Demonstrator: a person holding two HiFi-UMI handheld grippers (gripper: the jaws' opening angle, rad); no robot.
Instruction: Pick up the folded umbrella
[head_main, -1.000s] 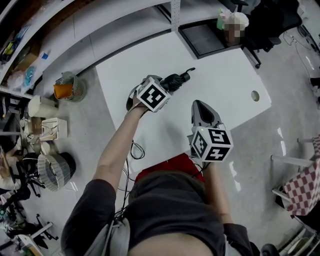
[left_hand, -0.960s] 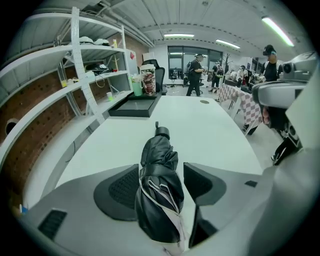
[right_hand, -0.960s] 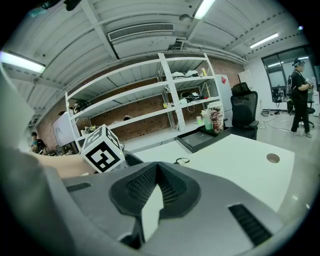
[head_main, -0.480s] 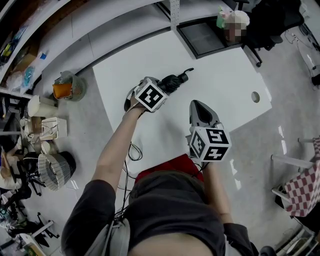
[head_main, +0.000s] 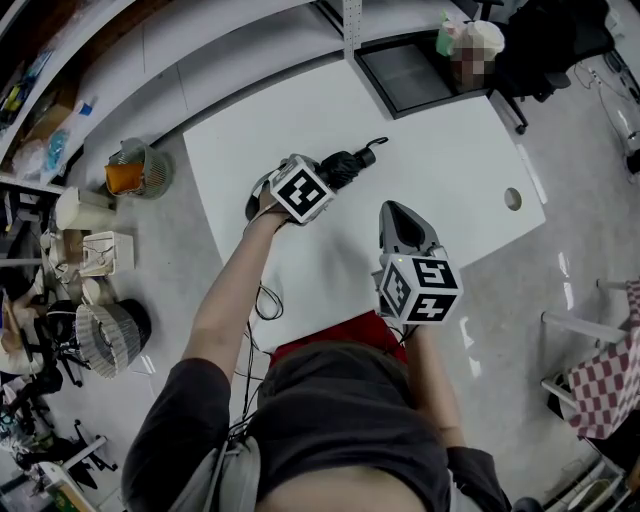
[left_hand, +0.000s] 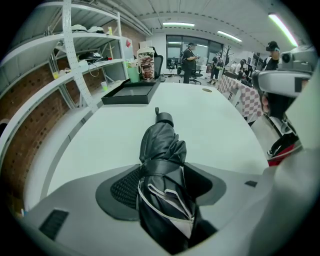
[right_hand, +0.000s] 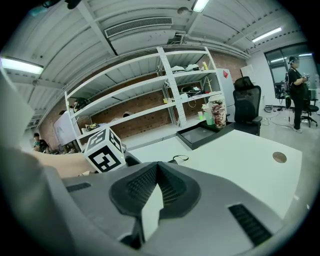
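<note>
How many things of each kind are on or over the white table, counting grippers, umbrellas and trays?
Grippers: 2, the left gripper and the right gripper
Umbrella: 1
Tray: 1
Total: 4

Wearing dark grey short-sleeved T-shirt (head_main: 340, 420); sleeves end above elbow. Thin black cables (head_main: 262, 300) loop at my left side and run along shirt. My left gripper (head_main: 330, 172): light grey plastic shell, black ribbed pads (left_hand: 124, 187) set in rounded dark recess, white cube with black square markers (head_main: 303, 190) on top. My right gripper (head_main: 395, 210): same grey shell, tapered nose, second marker cube (head_main: 420, 288), dark slotted vent (right_hand: 248, 225) moulded into casing.
</note>
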